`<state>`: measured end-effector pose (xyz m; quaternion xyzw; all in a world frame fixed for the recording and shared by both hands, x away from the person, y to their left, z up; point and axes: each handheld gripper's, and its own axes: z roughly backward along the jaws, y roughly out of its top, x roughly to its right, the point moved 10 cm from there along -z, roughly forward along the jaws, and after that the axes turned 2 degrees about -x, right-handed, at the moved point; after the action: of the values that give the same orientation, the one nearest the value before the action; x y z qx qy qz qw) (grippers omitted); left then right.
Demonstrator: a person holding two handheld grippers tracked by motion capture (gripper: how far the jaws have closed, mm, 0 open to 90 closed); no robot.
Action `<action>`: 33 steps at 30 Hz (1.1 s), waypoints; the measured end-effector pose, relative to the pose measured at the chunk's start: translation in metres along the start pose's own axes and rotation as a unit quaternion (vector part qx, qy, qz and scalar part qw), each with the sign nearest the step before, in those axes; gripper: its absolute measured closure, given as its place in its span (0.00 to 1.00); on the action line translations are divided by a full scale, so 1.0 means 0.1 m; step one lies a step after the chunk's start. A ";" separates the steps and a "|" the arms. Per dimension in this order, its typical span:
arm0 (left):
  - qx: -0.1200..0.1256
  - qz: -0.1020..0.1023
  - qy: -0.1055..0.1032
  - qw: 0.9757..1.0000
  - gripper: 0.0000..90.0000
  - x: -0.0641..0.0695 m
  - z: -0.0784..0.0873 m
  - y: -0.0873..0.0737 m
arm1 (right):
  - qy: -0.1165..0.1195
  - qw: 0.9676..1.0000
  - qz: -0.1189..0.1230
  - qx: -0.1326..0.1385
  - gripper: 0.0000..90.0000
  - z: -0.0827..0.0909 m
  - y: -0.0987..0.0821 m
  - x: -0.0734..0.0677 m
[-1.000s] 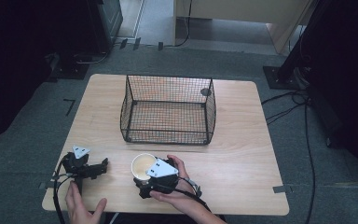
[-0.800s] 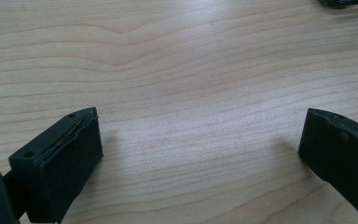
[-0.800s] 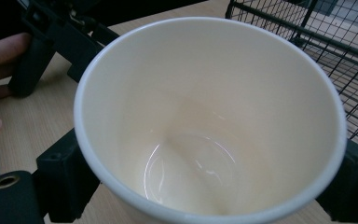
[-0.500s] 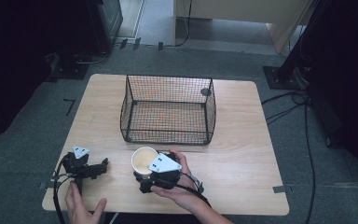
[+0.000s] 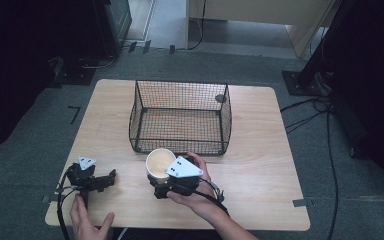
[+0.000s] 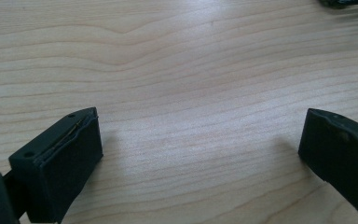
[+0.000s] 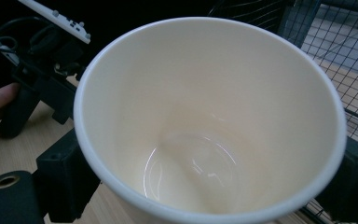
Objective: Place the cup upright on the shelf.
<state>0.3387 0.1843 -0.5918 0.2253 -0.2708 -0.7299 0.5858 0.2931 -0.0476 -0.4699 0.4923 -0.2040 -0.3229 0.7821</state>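
Your right gripper (image 5: 166,181) clamps the empty paper cup (image 5: 159,162) by its sides, mouth up, just in front of the wire basket (image 5: 180,117), likely for dropping in, while your left gripper (image 5: 111,176) rests wide open on the table (image 5: 260,165).

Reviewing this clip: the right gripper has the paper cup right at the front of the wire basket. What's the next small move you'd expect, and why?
Probably lift the paper cup a little and carry it forward over the wire basket's front wall. The right gripper is clamped on the cup, which sits just short of that wall, and the basket looks empty. The left gripper lies open on the table, apart from this.
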 end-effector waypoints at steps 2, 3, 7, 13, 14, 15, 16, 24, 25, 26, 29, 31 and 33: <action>0.001 0.001 0.000 1.000 0.00 0.00 0.00 0.00 | -0.004 1.000 0.000 0.003 0.11 0.02 0.03 0.03; 0.001 0.001 0.000 1.000 0.00 0.00 0.00 0.00 | -0.006 1.000 -0.002 0.004 0.11 0.03 0.05 0.04; 0.001 0.001 0.000 1.000 0.00 0.00 0.00 0.00 | -0.014 1.000 -0.004 0.013 0.11 0.06 0.12 0.11; 0.002 0.001 0.000 1.000 0.00 0.00 0.00 0.00 | -0.021 1.000 -0.007 0.020 0.11 0.09 0.19 0.18; 0.001 0.001 0.000 1.000 0.00 0.00 0.00 0.00 | -0.026 0.999 -0.007 0.022 0.11 0.09 0.21 0.21; 0.002 0.001 0.000 1.000 0.00 0.00 0.00 0.00 | -0.028 0.999 -0.006 0.024 0.11 0.09 0.23 0.23; 0.002 0.001 0.000 1.000 0.00 0.00 0.00 0.00 | -0.030 0.999 -0.006 0.024 0.11 0.10 0.24 0.24; 0.001 0.001 0.000 1.000 0.00 0.00 0.00 0.00 | -0.043 0.998 -0.010 0.035 0.11 0.11 0.35 0.36; 0.001 0.001 0.000 1.000 0.00 0.00 0.00 0.00 | -0.048 0.998 -0.012 0.038 0.11 0.12 0.38 0.39; 0.001 0.001 0.000 1.000 0.00 0.00 0.00 0.00 | -0.050 0.998 -0.010 0.039 0.11 0.12 0.40 0.42; 0.001 0.001 0.000 1.000 0.00 0.00 0.00 0.00 | -0.057 0.997 -0.012 0.043 0.11 0.12 0.45 0.47; 0.001 0.001 0.000 1.000 0.00 0.00 0.00 0.00 | -0.060 0.997 -0.012 0.044 0.11 0.12 0.47 0.50; 0.001 0.001 0.000 1.000 0.00 0.00 0.00 0.00 | -0.067 0.996 -0.016 0.049 0.11 0.12 0.53 0.59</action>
<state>0.3388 0.1841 -0.5917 0.2252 -0.2716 -0.7291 0.5865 0.3431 -0.0810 -0.4171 0.5103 -0.2639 -0.3570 0.7365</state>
